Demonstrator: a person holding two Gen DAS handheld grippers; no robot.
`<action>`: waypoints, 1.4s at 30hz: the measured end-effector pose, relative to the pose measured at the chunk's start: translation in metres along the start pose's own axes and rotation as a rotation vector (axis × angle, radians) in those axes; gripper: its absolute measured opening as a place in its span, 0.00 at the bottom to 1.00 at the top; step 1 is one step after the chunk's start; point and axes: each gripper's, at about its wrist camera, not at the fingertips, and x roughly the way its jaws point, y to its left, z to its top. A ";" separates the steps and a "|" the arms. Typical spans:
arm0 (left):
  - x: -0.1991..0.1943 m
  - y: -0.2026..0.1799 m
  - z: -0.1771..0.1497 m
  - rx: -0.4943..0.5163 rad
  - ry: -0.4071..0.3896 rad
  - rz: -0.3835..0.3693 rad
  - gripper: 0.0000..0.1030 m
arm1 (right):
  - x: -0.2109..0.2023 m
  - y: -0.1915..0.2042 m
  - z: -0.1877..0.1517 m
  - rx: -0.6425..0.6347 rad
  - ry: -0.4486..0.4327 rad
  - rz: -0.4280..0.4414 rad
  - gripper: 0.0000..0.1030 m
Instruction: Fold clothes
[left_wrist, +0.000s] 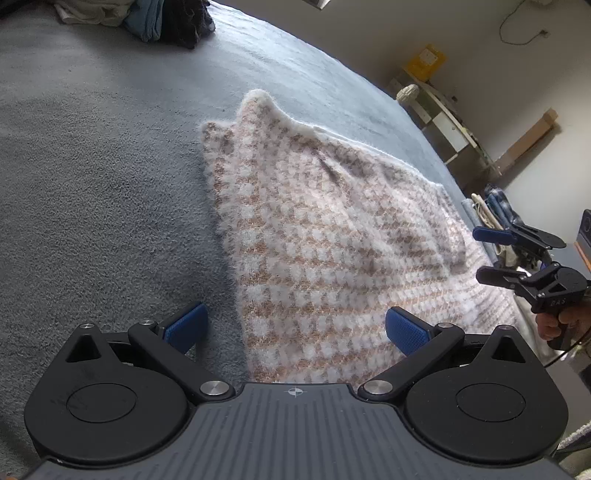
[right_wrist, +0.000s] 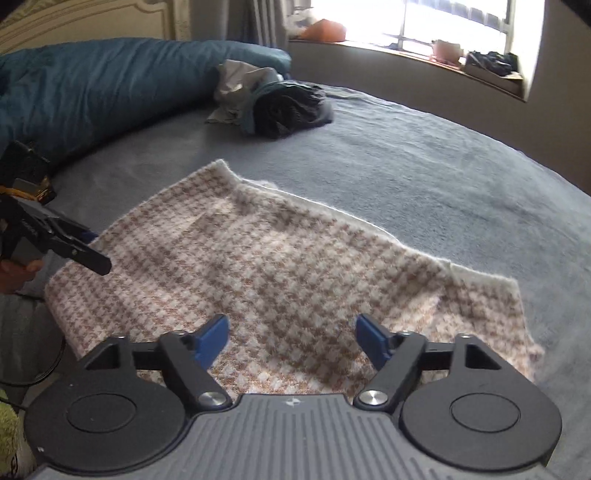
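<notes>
While both tools stand released above it, the houndstooth knit garment (right_wrist: 280, 266) lies flat on the grey bed cover (right_wrist: 424, 166), spread wide, presumably so its edges can be reached for a fold.

Item 1, garment: fuzzy pink-and-white check with a white border; partly doubled, an upper layer lying over a lower one. It sits near the bed's edge, well apart from the other clothes.

Item 2, left tool (left_wrist: 295, 326): jaws wide apart, nothing between them. It straddles the garment's near left edge, one blue pad (left_wrist: 184, 326) over bare bed cover, the other over the knit; a likely line-up for pinching that edge.

Item 3, right tool (right_wrist: 290, 341): jaws spread, nothing gripped, both pads above the near part of the knit. In the left wrist view it shows at the far right, held by a hand (left_wrist: 554, 325), clear of the cloth.

Item 4, clothes pile (right_wrist: 273, 103): dark, white and blue pieces bunched at the far side of the bed, probably stock awaiting folding or already set aside; which, I cannot tell.

Item 5, teal duvet (right_wrist: 110, 85): pushed back toward the headboard, leaving the working area open.

Judgement: fold only part made; next grasp pending.
</notes>
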 end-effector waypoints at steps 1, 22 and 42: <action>0.000 0.001 0.000 -0.006 -0.002 -0.003 1.00 | 0.000 0.000 0.004 -0.036 0.006 0.017 0.91; 0.004 -0.002 -0.004 0.003 -0.039 0.015 1.00 | 0.055 0.007 -0.006 -0.238 0.068 0.114 1.00; 0.017 0.030 0.032 -0.244 -0.124 -0.038 1.00 | 0.058 0.009 -0.006 -0.213 0.057 0.088 1.00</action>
